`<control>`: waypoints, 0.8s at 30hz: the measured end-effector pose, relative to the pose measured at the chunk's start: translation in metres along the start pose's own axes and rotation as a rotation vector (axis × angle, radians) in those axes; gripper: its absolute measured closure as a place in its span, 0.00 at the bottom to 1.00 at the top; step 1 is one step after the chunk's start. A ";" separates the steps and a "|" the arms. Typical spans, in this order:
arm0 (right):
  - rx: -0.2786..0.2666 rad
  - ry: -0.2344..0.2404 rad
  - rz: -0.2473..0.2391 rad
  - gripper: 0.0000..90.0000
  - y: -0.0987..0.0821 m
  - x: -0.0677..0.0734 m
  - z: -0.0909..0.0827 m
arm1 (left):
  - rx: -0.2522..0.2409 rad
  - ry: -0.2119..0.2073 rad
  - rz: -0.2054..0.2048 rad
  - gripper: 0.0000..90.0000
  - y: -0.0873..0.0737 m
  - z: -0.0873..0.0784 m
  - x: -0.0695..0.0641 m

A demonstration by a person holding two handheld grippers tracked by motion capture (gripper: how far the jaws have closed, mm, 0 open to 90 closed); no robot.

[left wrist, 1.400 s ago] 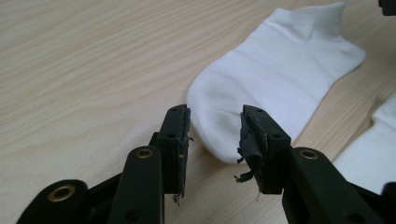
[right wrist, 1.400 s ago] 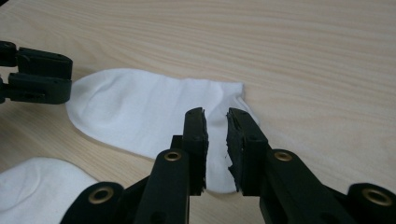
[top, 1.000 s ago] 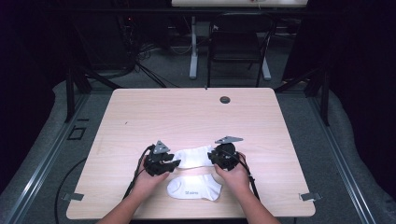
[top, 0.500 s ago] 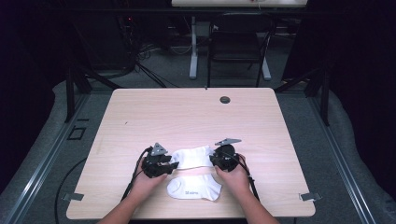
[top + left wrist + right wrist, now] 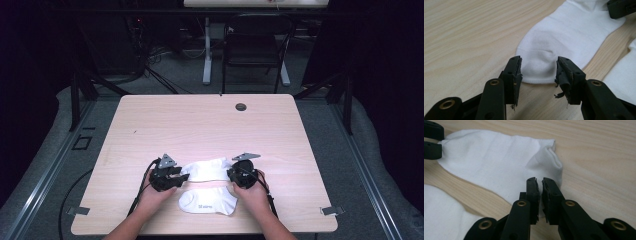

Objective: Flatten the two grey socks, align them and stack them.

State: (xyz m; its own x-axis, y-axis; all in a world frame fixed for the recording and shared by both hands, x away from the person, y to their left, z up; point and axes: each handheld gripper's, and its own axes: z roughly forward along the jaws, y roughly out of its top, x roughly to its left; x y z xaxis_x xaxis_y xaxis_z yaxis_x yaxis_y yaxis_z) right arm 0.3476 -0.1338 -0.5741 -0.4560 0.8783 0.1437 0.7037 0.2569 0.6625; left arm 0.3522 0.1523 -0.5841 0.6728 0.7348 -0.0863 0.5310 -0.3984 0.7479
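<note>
Nearest the table's front edge, in the high view: two forearms coming in from the bottom, a hand on each black two-jaw gripper. Between the hands, a white ankle sock with small grey print [image 5: 209,201], lying flat on the pale wooden table [image 5: 200,125]. Just behind it, a second white cotton sock [image 5: 206,169], stretched lengthwise between the two grippers.

At that sock's left end, the left gripper [image 5: 181,175], seen closer in the left gripper view [image 5: 538,71]: jaws standing wide apart, one on each side of the rounded toe end [image 5: 564,32], low over the wood, not closed on the cloth.

At the right end, the right gripper [image 5: 232,173], and in the right gripper view [image 5: 541,192]: jaws drawn to a narrow slit with the sock's edge [image 5: 499,160] running into it, apparently pinching the fabric near the folded cuff, though the cloth inside the gap is hard to make out.

Farther back, a small dark round grommet [image 5: 241,107] near the table's rear edge. Beyond the table, a black chair [image 5: 255,47] on the grey floor, with dark cables to its left.
</note>
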 end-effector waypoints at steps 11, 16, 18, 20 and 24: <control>0.011 0.035 0.028 0.90 -0.007 -0.002 -0.007 | 0.003 -0.007 0.007 0.62 -0.002 -0.003 0.003; -0.012 0.053 0.048 0.89 -0.007 -0.005 -0.014 | 0.002 -0.006 -0.002 0.63 -0.003 -0.004 0.006; -0.042 0.072 0.043 0.87 -0.005 -0.004 -0.016 | 0.004 -0.005 -0.003 0.63 -0.003 -0.004 0.005; -0.060 0.072 0.034 0.86 -0.002 -0.003 -0.017 | 0.005 -0.005 -0.004 0.63 -0.003 -0.004 0.005; -0.088 0.065 0.016 0.84 0.003 -0.002 -0.015 | 0.006 -0.005 -0.012 0.63 -0.002 -0.004 0.005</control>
State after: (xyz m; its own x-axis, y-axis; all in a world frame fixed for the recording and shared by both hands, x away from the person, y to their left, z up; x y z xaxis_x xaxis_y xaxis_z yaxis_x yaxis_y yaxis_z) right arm 0.3430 -0.1407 -0.5615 -0.4814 0.8532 0.2005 0.6622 0.2042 0.7210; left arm 0.3525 0.1588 -0.5838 0.6689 0.7368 -0.0987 0.5424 -0.3930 0.7425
